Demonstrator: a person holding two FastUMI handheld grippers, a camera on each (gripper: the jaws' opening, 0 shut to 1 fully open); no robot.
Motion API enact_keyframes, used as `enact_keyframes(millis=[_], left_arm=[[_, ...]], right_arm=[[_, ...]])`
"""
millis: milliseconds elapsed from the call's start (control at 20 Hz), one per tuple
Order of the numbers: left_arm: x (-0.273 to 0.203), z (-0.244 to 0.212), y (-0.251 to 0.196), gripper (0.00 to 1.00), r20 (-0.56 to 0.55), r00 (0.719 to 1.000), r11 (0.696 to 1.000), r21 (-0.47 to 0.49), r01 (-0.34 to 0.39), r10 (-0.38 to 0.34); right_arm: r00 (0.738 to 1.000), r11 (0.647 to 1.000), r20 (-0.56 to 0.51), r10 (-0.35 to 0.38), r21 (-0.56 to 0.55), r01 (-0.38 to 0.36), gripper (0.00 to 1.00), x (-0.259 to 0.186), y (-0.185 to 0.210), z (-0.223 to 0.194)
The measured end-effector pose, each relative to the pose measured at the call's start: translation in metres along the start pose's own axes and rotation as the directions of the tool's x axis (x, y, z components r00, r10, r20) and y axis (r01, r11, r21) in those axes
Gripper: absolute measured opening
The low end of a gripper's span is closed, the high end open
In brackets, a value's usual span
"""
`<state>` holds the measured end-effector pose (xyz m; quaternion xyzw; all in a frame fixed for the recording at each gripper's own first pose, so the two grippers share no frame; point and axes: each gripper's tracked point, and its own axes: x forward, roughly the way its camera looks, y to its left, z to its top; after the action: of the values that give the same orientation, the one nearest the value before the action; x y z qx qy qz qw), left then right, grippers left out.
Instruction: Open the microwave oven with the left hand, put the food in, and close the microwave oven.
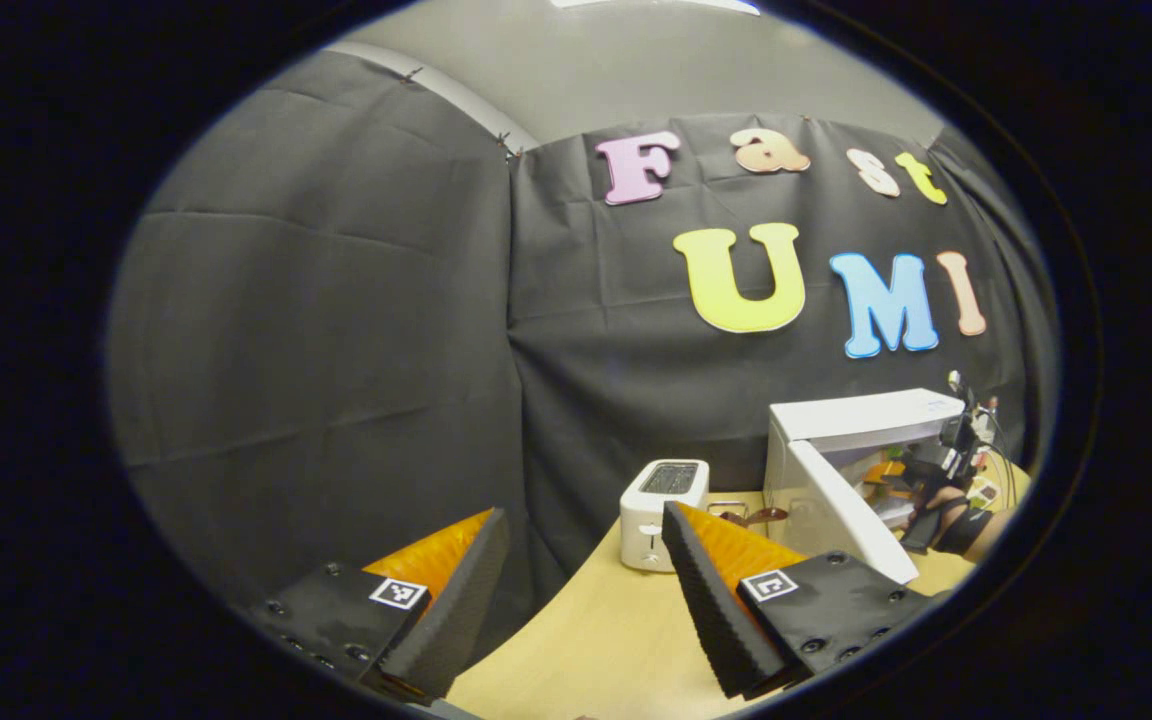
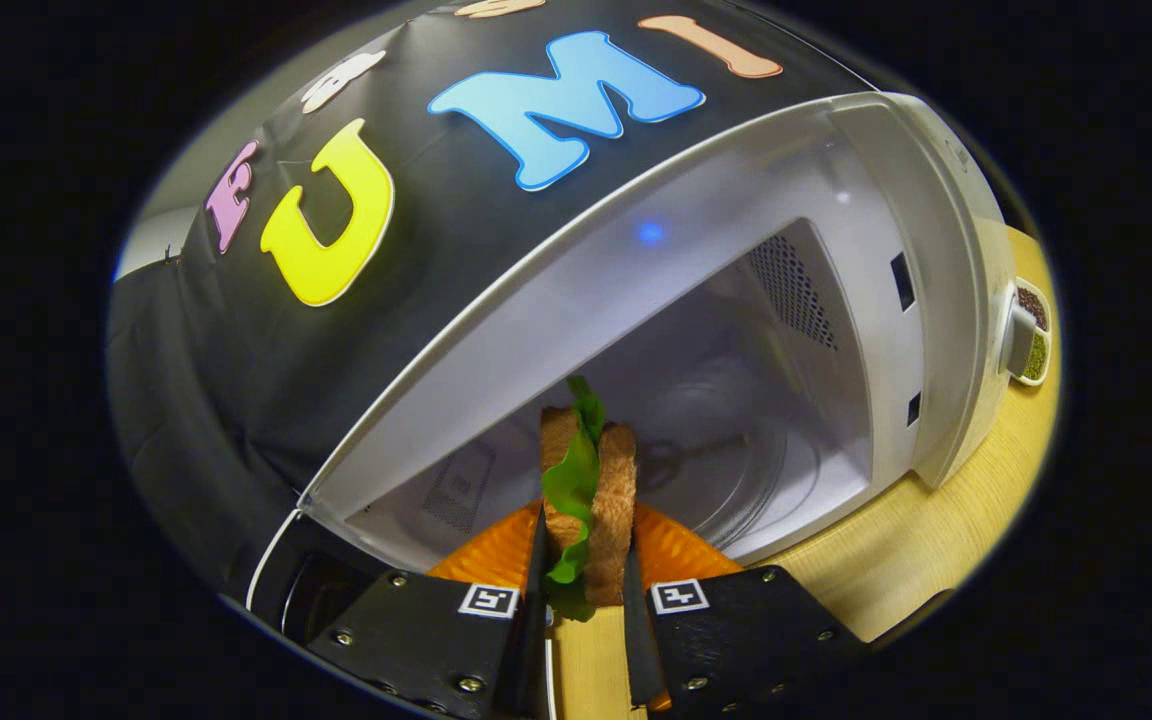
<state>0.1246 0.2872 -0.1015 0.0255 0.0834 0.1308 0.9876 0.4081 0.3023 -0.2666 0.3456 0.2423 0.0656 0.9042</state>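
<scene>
Glossy white plastic microwave (image 2: 896, 300) on a smooth, pale wooden table (image 2: 896, 560); matt wall cloth (image 1: 336, 350).

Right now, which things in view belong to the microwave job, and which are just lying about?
Job:
- microwave oven, door open
- sandwich, clamped in the right hand-held gripper at the oven's mouth
- left hand-held gripper, open, holding nothing

Lying about:
- toaster
- small dish beside the oven
</scene>
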Motion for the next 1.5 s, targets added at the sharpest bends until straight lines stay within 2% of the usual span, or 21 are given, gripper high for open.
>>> enact_keyframes(millis=[150, 200, 250, 300, 350, 400, 500, 550, 600, 650, 700, 750, 800, 1000, 1100, 1250, 1500], left_arm=[[0.002, -0.004, -0.003, 0.98, -0.011, 1.000, 1.000, 0.004, 0.007, -0.007], [0.005, -0.005, -0.005, 0.98, -0.014, 1.000, 1.000, 0.003, 0.009, -0.009], [0.005, -0.006, -0.006, 0.93, -0.015, 1.000, 1.000, 0.000, 0.010, -0.011], [0.005, -0.006, -0.006, 1.00, -0.014, 1.000, 1.000, -0.003, 0.013, -0.013], [0.006, -0.006, -0.009, 1.00, -0.013, 1.000, 1.000, -0.004, 0.017, -0.017], [0.006, -0.006, -0.011, 1.00, -0.012, 1.000, 1.000, -0.002, 0.020, -0.020], [0.009, -0.007, -0.014, 1.00, -0.011, 1.000, 1.000, 0.007, 0.023, -0.023], [0.008, -0.006, -0.014, 1.00, -0.011, 1.000, 1.000, 0.008, 0.025, -0.025], [0.008, -0.005, -0.015, 1.00, -0.013, 1.000, 1.000, 0.006, 0.025, -0.025], [0.006, -0.005, -0.014, 1.00, -0.012, 1.000, 1.000, 0.002, 0.024, -0.024], [0.007, -0.006, -0.015, 1.00, -0.011, 1.000, 1.000, -0.003, 0.023, -0.023], [0.008, -0.009, -0.016, 1.00, -0.014, 1.000, 1.000, -0.007, 0.023, -0.023], [0.008, -0.010, -0.016, 1.00, -0.018, 1.000, 1.000, -0.009, 0.022, -0.022], [0.011, -0.014, -0.021, 1.00, -0.019, 0.999, 1.000, -0.003, 0.028, -0.028], [0.011, -0.014, -0.023, 0.98, -0.016, 0.999, 0.999, -0.007, 0.035, -0.035], [0.013, -0.016, -0.028, 0.98, -0.009, 0.999, 0.999, -0.009, 0.044, -0.045], [0.018, -0.026, -0.036, 0.98, 0.000, 0.998, 0.997, -0.030, 0.068, -0.068]], right_arm=[[1.000, 1.000, 0.001, -0.006, 0.009, 0.006, 0.34, 0.008, -0.006, -0.002], [1.000, 1.000, 0.002, -0.018, 0.009, 0.018, 0.37, 0.010, -0.009, -0.002], [0.999, 0.999, 0.006, -0.034, 0.005, 0.034, 0.40, 0.013, -0.014, -0.001], [0.998, 0.998, 0.013, -0.056, -0.005, 0.056, 0.40, 0.015, -0.020, -0.001], [0.997, 0.997, 0.021, -0.079, -0.018, 0.079, 0.40, 0.017, -0.026, 0.000], [0.996, 0.996, 0.027, -0.085, -0.020, 0.086, 0.46, 0.017, -0.028, 0.001], [0.995, 0.995, 0.033, -0.093, -0.030, 0.094, 0.46, 0.020, -0.030, 0.002], [0.992, 0.991, 0.041, -0.123, -0.054, 0.125, 0.46, 0.021, -0.037, 0.003], [0.987, 0.984, 0.043, -0.152, -0.082, 0.155, 0.60, 0.022, -0.043, 0.002], [0.985, 0.980, 0.035, -0.167, -0.106, 0.170, 0.64, 0.021, -0.047, 0.003], [0.983, 0.974, 0.016, -0.183, -0.134, 0.183, 0.72, 0.021, -0.051, -0.002], [0.982, 0.968, 0.010, -0.191, -0.163, 0.190, 0.90, 0.019, -0.054, -0.003], [0.980, 0.961, 0.015, -0.200, -0.192, 0.200, 0.97, 0.016, -0.056, -0.002], [0.970, 0.919, 0.086, -0.226, -0.311, 0.241, 0.98, 0.000, -0.058, 0.014], [0.970, 0.910, 0.108, -0.216, -0.337, 0.240, 0.98, -0.009, -0.057, 0.025], [0.975, 0.898, 0.125, -0.184, -0.382, 0.218, 0.98, -0.031, -0.045, 0.035], [0.979, 0.853, 0.183, -0.085, -0.495, 0.167, 0.98, -0.094, -0.010, 0.048]])
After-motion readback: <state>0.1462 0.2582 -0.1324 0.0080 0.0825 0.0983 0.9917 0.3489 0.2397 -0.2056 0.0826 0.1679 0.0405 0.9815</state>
